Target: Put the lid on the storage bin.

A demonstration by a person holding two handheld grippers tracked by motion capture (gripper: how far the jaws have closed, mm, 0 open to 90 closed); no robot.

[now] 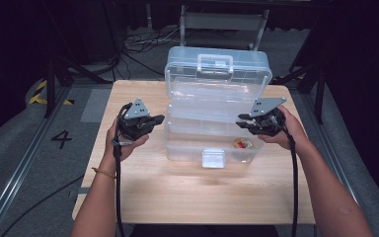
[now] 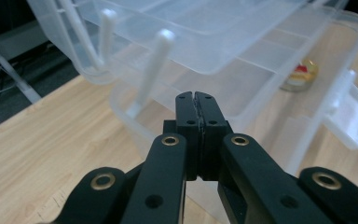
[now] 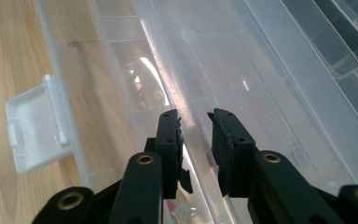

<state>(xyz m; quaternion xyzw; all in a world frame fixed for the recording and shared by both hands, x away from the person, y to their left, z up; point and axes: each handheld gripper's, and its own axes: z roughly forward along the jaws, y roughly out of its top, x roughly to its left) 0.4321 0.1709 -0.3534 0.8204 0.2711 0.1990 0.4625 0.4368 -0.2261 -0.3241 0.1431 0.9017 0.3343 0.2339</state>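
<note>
The clear storage box (image 1: 212,123) stands open mid-frame on the desk (image 1: 128,187). The left hand-held gripper (image 1: 155,120) is clenched on nothing beside it. The right hand-held gripper (image 1: 242,121) straddles the tray edge (image 3: 193,126), jaws parted; a careless pull might slam the tray or skid the box.

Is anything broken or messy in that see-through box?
Nothing looks broken or spilled. The clear plastic box sits open on the wooden table, lid up and inner tray lifted, with its front latch hanging loose. One small round red-and-yellow thing lies alone in the bottom, which seems normal for a box being filled or emptied.
</note>
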